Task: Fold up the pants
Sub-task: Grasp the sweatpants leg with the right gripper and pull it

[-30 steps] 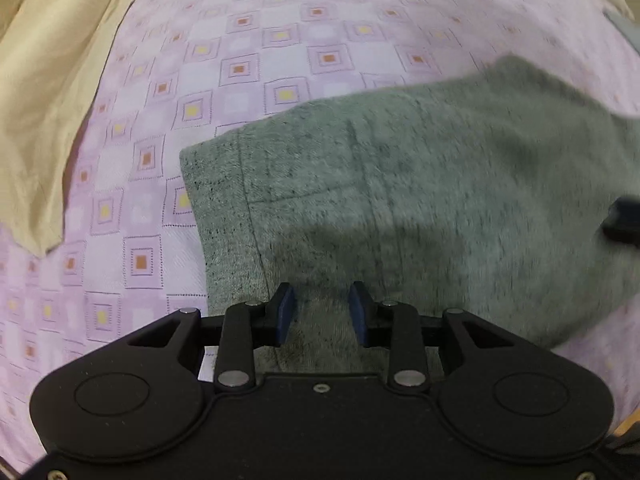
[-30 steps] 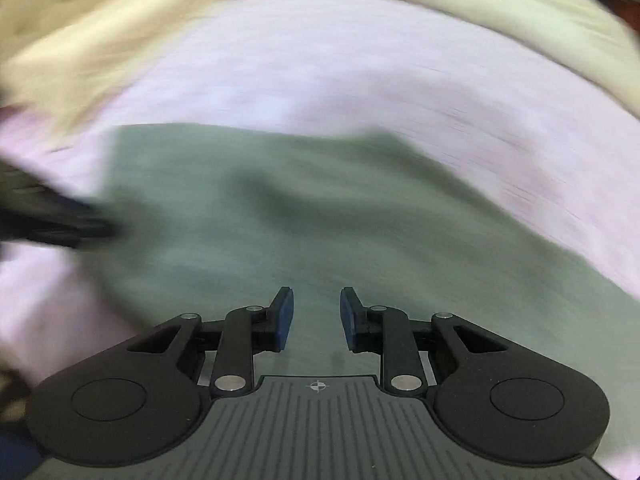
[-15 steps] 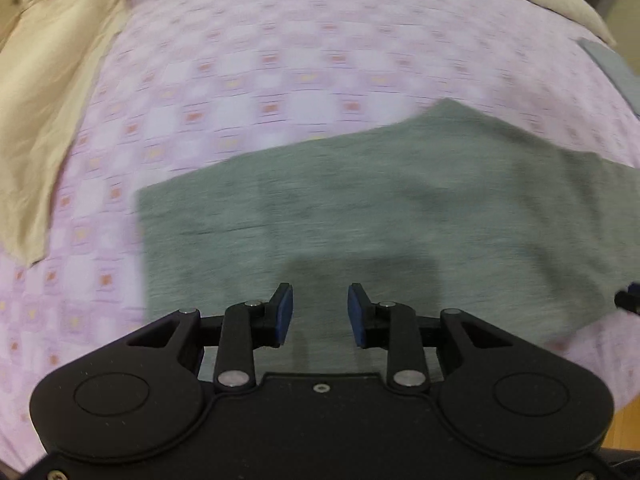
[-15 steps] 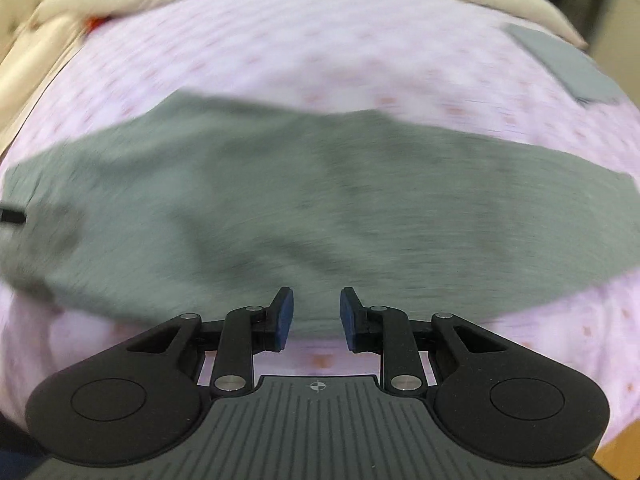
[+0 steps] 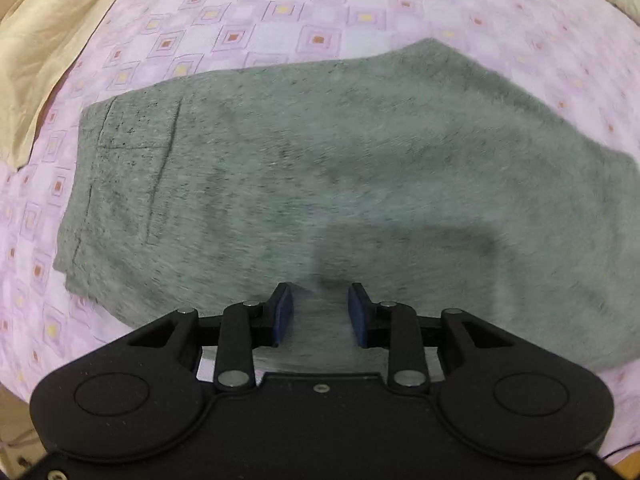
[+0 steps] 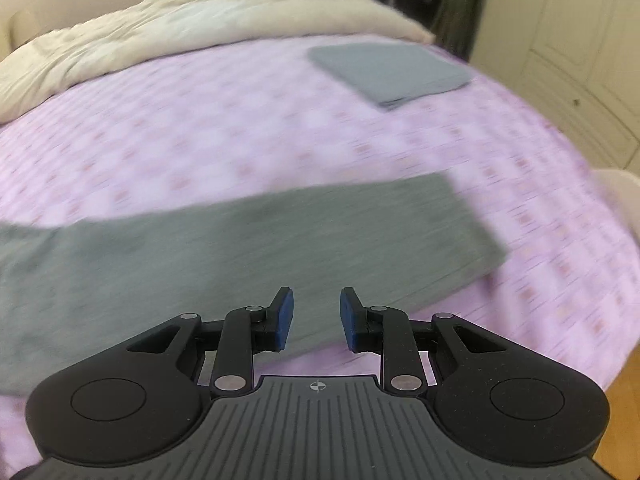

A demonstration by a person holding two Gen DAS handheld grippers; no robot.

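Grey pants [image 5: 320,168] flat on bed [image 6: 240,128]. Left hand-held gripper [image 5: 320,314] and right hand-held gripper [image 6: 316,318]: both parted, empty, above fabric.

Pink-lilac checked bedsheet [image 6: 240,132] underneath; cream duvet [image 6: 192,28] bunched along far edge; folded grey cloth [image 6: 390,70] lying near it; pale wardrobe doors [image 6: 560,40] beyond.

Left gripper [image 5: 320,316] and right gripper [image 6: 316,318]: matte black bodies, blue finger pads, silver pivot screws; right's base ribbed grey with crosshair mark
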